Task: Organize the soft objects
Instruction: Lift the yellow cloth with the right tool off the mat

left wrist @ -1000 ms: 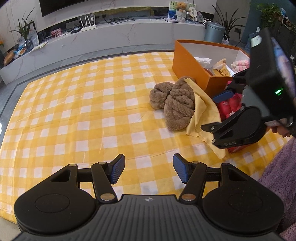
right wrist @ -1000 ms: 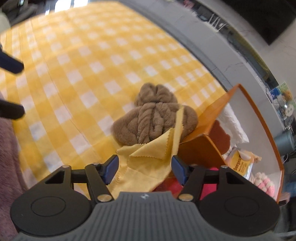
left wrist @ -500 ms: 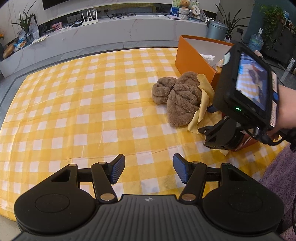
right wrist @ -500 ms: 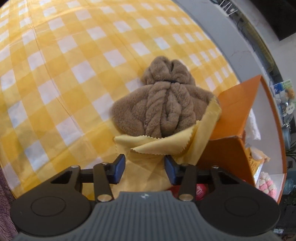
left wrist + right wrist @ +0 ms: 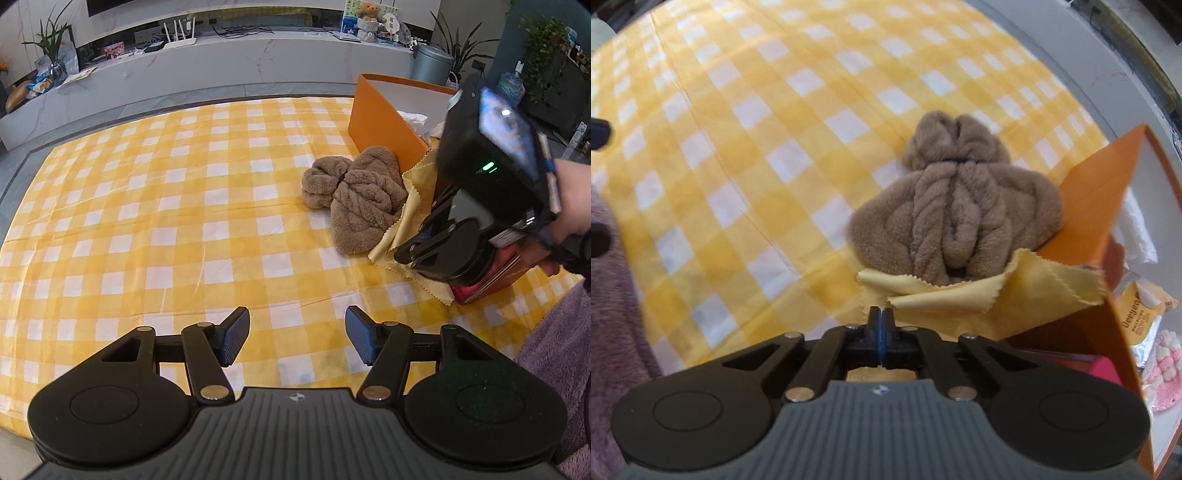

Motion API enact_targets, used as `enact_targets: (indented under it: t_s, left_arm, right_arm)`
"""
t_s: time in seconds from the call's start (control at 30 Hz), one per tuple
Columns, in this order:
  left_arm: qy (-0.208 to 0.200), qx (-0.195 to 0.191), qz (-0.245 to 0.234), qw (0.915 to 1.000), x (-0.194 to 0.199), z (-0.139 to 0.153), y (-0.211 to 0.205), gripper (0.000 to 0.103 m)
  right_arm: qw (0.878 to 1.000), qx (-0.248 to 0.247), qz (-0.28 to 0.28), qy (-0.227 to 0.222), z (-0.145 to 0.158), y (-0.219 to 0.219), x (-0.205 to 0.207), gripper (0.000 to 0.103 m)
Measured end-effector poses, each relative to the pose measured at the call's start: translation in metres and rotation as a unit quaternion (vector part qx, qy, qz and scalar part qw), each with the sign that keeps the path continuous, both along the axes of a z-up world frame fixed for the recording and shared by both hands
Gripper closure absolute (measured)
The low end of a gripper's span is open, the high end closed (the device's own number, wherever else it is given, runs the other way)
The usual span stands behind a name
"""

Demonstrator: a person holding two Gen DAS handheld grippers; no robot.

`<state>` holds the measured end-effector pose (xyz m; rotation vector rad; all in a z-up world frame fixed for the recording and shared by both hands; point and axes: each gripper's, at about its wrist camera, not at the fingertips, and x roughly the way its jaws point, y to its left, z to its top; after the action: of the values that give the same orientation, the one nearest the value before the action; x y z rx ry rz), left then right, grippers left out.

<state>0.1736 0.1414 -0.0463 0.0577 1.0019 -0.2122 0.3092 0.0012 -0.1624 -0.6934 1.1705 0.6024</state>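
A brown fluffy bundle (image 5: pixel 356 197) lies on the yellow checked cloth beside an orange box (image 5: pixel 384 123). A thin yellow cloth (image 5: pixel 404 229) lies against the bundle and the box corner. My right gripper (image 5: pixel 881 314) has its jaws closed at the near edge of the yellow cloth (image 5: pixel 967 299), just in front of the brown bundle (image 5: pixel 956 218); whether cloth is pinched between them does not show. It also shows in the left wrist view (image 5: pixel 413 254). My left gripper (image 5: pixel 297 338) is open and empty, low over the checked cloth, well short of the bundle.
The orange box (image 5: pixel 1104 206) holds a white cloth (image 5: pixel 1137 236), a snack packet (image 5: pixel 1141 317) and a pink fluffy item (image 5: pixel 1163 365). A red object (image 5: pixel 491 273) lies under the right gripper. A purple fleece (image 5: pixel 554 350) is at the right. A grey ledge (image 5: pixel 221 62) runs behind.
My right gripper closed its jaws from wide open to shut at the yellow cloth's edge and dropped lower. The left gripper stayed open and barely moved.
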Motion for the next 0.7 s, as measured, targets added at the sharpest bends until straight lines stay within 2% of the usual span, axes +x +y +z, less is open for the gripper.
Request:
enact_targets:
  t_s: [0.13,0.23,0.3,0.37,0.43,0.47,0.5,0.6,0.7]
  left_arm:
    - [-0.002,-0.003,-0.01,0.9999,0.003,0.002,-0.004,0.033]
    - [-0.004,0.0,-0.013,0.9999,0.007,0.003,-0.008,0.033]
    - [-0.006,-0.001,-0.015,0.9999,0.008,0.004,-0.011,0.033]
    - [-0.008,-0.001,-0.017,0.9998,0.007,0.005,-0.012,0.033]
    - [-0.007,0.0,-0.019,0.9998,0.006,0.004,-0.013,0.033]
    - [-0.006,0.001,-0.019,0.9998,0.006,0.003,-0.012,0.033]
    - [-0.004,0.002,-0.018,0.9998,0.006,0.003,-0.012,0.033]
    - [-0.001,0.001,-0.012,0.9999,0.006,0.001,-0.008,0.033]
    - [0.0,0.001,-0.01,0.9999,0.005,0.001,-0.005,0.033]
  right_arm:
    - [1.0,0.028,-0.006,-0.009,0.025,-0.012,0.0,0.103]
    - [1.0,0.018,-0.015,-0.006,0.031,-0.017,0.008,0.098]
    - [1.0,0.005,-0.026,-0.002,0.028,-0.017,0.016,0.076]
    - [1.0,-0.005,-0.016,0.004,0.024,-0.013,0.021,0.068]
    - [1.0,-0.019,-0.011,0.008,0.02,-0.008,0.02,0.054]
    - [1.0,-0.023,-0.009,0.011,0.017,-0.004,0.02,0.043]
    - [1.0,-0.025,-0.009,0.011,0.014,0.0,0.021,0.038]
    - [0.999,-0.03,-0.012,0.024,0.002,0.01,0.023,0.038]
    - [0.997,-0.02,-0.072,0.031,-0.009,0.008,0.034,0.038]
